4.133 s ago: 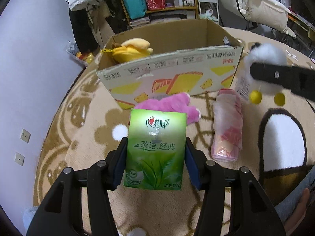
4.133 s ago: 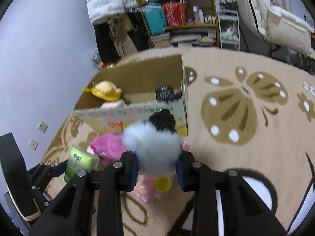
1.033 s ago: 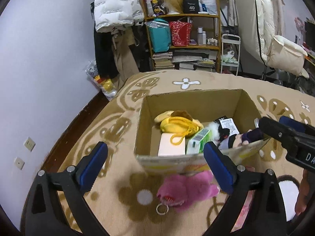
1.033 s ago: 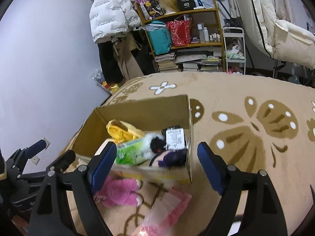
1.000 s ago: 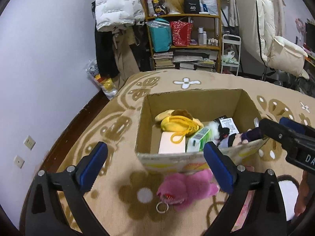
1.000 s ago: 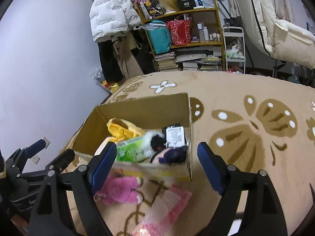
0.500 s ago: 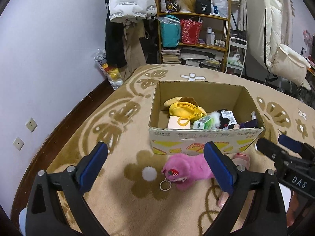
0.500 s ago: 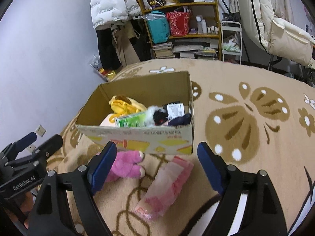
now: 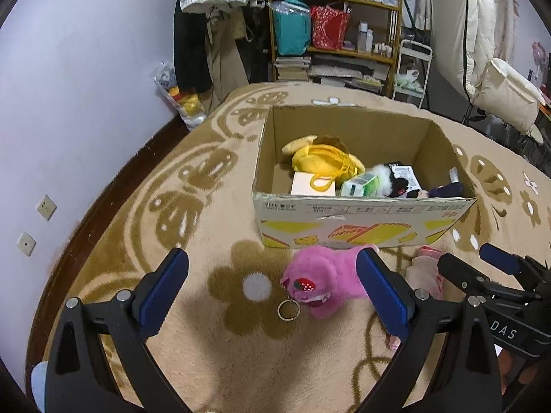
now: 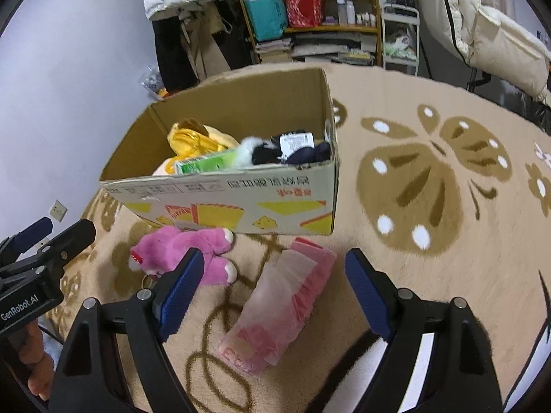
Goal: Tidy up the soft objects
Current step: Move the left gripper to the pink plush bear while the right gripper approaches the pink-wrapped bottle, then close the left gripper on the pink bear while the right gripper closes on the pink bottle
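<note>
- Since the pink plush (image 9: 323, 280) lies on the carpet (image 9: 193, 206) just beside the front wall of the cardboard box (image 9: 361, 220), a low approach could bump the box; its key ring (image 9: 288, 309) may snag on the pile.
- Pink wrapped pack (image 10: 282, 306) looks soft and slick; a pinch at one end would likely let it sag or slip.
- Box already holds the yellow plush (image 9: 323, 161) and green tissue pack (image 9: 360, 186); room remains.
- Left gripper (image 9: 272, 292): jaws spread wide, empty, touching nothing, plush between and ahead.
- Right gripper (image 10: 272, 292): jaws spread wide, empty, above the pack.
</note>
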`<action>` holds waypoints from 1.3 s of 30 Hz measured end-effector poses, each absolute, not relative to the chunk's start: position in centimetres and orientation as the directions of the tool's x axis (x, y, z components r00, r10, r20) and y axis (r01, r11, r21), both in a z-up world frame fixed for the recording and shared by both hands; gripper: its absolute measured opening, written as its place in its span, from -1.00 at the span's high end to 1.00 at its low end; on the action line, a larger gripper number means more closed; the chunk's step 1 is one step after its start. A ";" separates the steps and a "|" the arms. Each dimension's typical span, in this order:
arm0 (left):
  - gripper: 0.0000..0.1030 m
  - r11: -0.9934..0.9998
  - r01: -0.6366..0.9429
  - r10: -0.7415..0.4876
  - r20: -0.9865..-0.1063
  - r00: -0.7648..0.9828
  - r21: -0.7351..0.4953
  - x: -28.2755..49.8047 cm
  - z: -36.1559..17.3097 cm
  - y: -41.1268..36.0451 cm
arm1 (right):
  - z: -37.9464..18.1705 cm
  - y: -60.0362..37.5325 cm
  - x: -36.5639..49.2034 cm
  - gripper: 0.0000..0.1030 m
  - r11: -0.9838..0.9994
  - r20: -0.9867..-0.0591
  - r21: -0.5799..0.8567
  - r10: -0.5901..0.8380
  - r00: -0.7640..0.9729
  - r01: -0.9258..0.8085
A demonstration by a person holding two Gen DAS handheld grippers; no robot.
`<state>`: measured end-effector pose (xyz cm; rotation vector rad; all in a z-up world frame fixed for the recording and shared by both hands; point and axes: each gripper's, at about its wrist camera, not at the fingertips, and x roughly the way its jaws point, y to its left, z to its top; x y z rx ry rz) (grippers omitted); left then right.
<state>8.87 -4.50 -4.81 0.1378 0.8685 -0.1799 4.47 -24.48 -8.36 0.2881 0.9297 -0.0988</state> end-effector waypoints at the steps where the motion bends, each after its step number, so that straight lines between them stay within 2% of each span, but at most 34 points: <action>1: -0.89 0.977 0.210 -0.099 -0.774 0.626 0.044 9.1 -5.1 -4.5 | -8.5 -24.5 4.5 -0.71 0.956 -0.804 0.205 0.042 0.593 0.209; 25: -0.89 0.977 0.215 -0.112 -0.862 0.494 -0.004 12.4 -9.7 -5.5 | -12.4 -24.8 7.7 -0.71 0.932 -0.870 0.256 0.107 0.481 0.257; 39: -0.89 0.976 0.217 -0.074 -0.893 0.444 0.027 14.2 -12.4 -6.5 | -15.1 -25.0 8.2 -0.71 0.939 -0.925 0.196 0.080 0.372 0.284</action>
